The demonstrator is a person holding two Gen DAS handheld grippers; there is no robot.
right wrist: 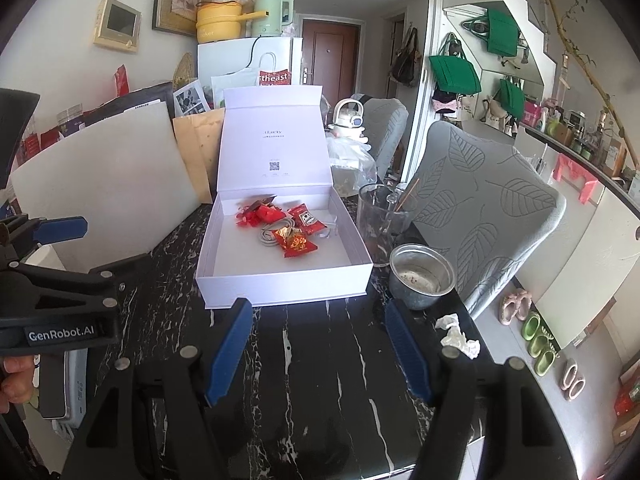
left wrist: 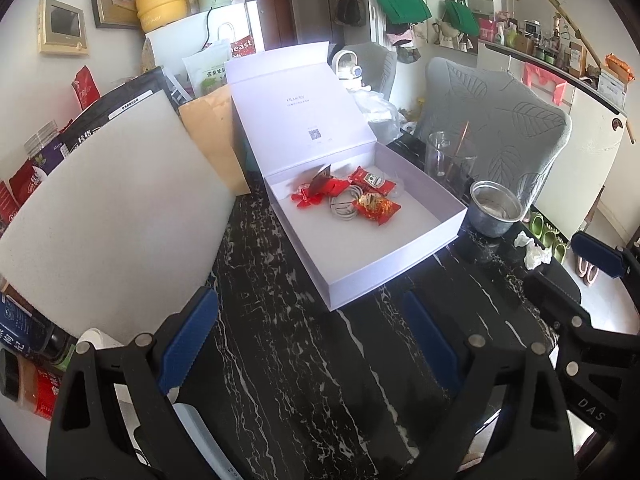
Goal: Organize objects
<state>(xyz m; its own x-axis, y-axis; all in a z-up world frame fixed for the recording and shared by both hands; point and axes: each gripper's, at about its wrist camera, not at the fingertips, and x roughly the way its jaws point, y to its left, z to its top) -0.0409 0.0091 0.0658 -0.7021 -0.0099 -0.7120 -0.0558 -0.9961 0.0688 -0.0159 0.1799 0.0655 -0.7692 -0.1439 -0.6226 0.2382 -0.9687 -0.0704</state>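
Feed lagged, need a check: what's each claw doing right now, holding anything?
Left claw: open, holding nothing, above the dark table.
Right claw: open, holding nothing, pointed at the white box.

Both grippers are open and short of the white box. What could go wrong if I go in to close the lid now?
The glass cup and metal pot stand close to the white box on its right; the right gripper may knock them. The lid leans near the brown envelope, so the left gripper may disturb it.
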